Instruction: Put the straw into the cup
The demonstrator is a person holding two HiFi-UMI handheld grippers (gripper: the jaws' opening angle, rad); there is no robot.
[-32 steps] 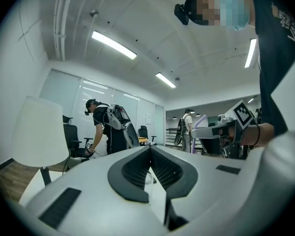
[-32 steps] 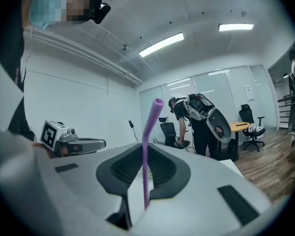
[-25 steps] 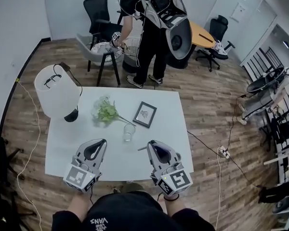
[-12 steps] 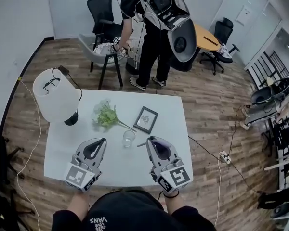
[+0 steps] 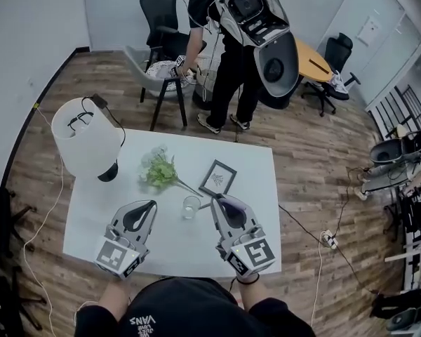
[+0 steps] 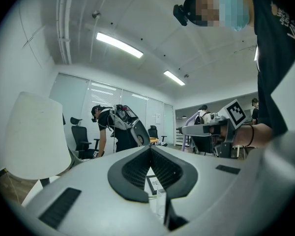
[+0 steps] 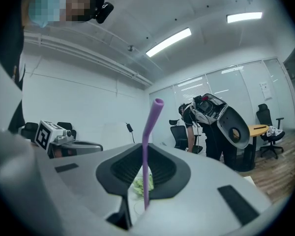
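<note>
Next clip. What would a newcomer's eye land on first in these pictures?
A purple bendy straw stands upright, pinched in the right gripper, in the middle of the right gripper view. In the head view, a small clear glass cup stands on the white table close beside that gripper's tip. A big white lampshade sits at the table's far left corner.

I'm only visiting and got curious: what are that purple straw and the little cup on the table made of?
The straw looks like plastic: smooth, opaque and evenly purple, with a bent top end. The cup seems to be clear glass or clear plastic with a glossy finish. The white table shows through it, but the pictures cannot settle which of the two it is.
</note>
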